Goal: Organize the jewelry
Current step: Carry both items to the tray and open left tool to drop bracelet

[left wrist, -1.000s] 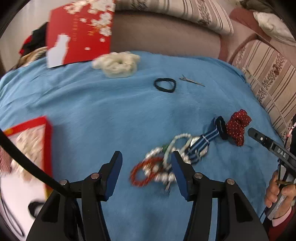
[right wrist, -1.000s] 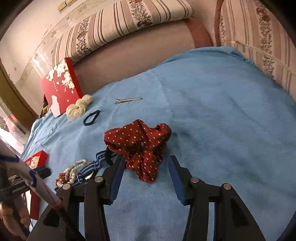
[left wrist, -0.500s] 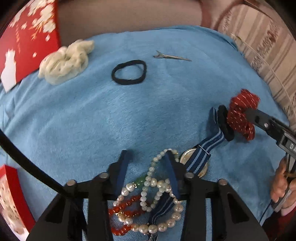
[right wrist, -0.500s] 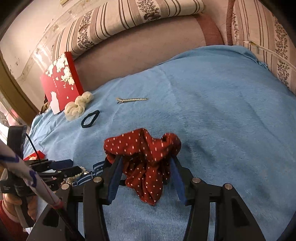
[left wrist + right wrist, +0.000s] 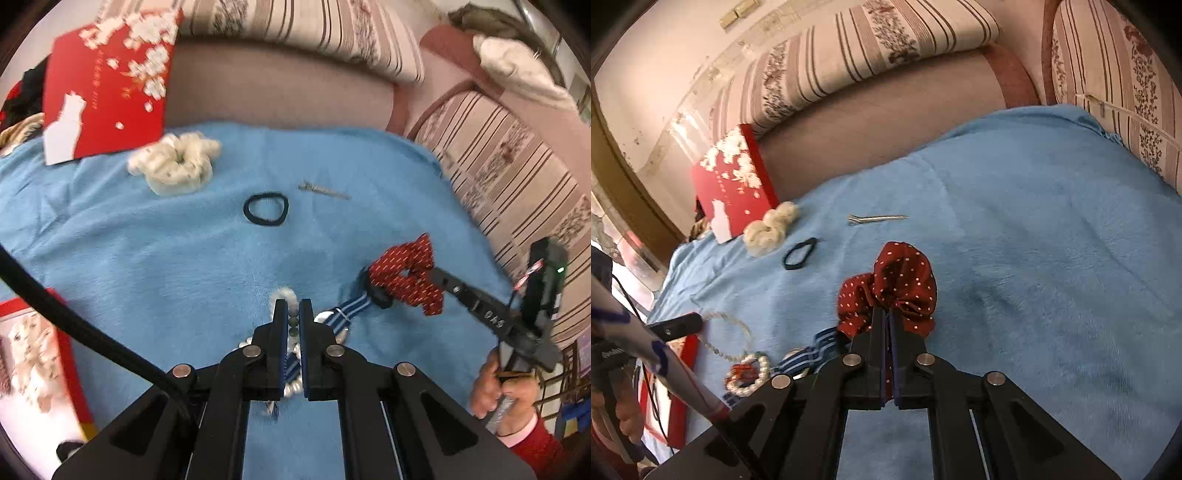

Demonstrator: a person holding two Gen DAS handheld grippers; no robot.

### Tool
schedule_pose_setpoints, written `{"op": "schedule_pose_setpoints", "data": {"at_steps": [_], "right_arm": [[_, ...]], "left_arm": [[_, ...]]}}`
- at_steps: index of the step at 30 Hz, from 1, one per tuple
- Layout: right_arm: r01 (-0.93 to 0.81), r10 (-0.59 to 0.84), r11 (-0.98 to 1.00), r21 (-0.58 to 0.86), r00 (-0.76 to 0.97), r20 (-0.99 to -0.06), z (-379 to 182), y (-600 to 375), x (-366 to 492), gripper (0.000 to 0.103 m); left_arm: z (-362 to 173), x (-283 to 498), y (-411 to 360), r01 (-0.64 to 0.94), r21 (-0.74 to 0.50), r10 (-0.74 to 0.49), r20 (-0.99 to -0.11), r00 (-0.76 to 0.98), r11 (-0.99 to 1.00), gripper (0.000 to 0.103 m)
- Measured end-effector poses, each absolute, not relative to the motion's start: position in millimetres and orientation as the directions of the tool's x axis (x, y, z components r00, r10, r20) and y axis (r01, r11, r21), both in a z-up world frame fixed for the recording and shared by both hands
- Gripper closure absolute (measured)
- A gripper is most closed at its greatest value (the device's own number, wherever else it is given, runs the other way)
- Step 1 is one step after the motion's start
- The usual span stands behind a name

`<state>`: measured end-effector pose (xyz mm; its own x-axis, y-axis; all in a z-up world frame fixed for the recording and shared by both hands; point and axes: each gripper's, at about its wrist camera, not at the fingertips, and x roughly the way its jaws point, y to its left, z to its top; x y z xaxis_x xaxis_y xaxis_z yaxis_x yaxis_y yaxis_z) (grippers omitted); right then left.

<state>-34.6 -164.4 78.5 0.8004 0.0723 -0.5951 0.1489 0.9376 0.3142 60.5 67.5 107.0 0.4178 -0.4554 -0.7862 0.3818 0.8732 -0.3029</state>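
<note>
My left gripper point(image 5: 292, 308) is shut on a pearl necklace point(image 5: 293, 322), whose strand hangs from it in the right wrist view point(image 5: 726, 338) above the blue blanket point(image 5: 155, 258). A pile of pearl and red bead bracelets point(image 5: 746, 373) and a blue striped watch strap point(image 5: 351, 306) lie under it. My right gripper point(image 5: 887, 314) is shut on a red polka-dot scrunchie point(image 5: 897, 284), which also shows in the left wrist view point(image 5: 406, 273).
A black hair tie point(image 5: 266, 208), a metal hair clip point(image 5: 325, 190) and a white scrunchie point(image 5: 177, 166) lie farther back. A red flowered box lid point(image 5: 107, 85) leans on the sofa back. An open red box point(image 5: 33, 362) sits at left.
Both grippers have closed: the left on the pearl necklace, lifting it from the pile, the right on the red scrunchie. The left view has tilted up.
</note>
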Motion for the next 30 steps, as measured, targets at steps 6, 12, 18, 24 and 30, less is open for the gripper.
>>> {"op": "schedule_pose_setpoints", "data": {"at_steps": [6, 12, 18, 24, 30], "right_arm": [[0.097, 0.092, 0.945, 0.314, 0.84, -0.534, 101.8, -145.0, -67.2, 0.1], [0.043, 0.108, 0.96, 0.277, 0.855, -0.507, 120.3, -102.1, -92.7, 0.1], [-0.056, 0.182, 0.967, 0.248, 0.835, -0.519, 125.6, -40.1, -107.3, 0.1], [-0.192, 0.285, 0.956, 0.221, 0.791, -0.542, 131.4, 31.9, -109.0, 0.1], [-0.329, 0.4, 0.916, 0.228, 0.708, -0.582, 121.4, 112.2, -102.5, 0.1]], "left_arm": [[138.1, 27.6, 104.1, 0.355, -0.336, -0.477, -0.743, 0.47, 0.872, 0.098], [156.7, -7.7, 155.8, 0.307, -0.32, -0.439, -0.738, 0.513, 0.897, 0.098], [170.3, -45.2, 224.7, 0.213, -0.333, -0.394, -0.721, 0.57, 0.919, 0.098], [167.1, -74.8, 285.8, 0.112, -0.342, -0.337, -0.722, 0.604, 0.933, 0.098], [136.9, -89.7, 339.9, 0.006, -0.365, -0.297, -0.747, 0.594, 0.931, 0.098]]}}
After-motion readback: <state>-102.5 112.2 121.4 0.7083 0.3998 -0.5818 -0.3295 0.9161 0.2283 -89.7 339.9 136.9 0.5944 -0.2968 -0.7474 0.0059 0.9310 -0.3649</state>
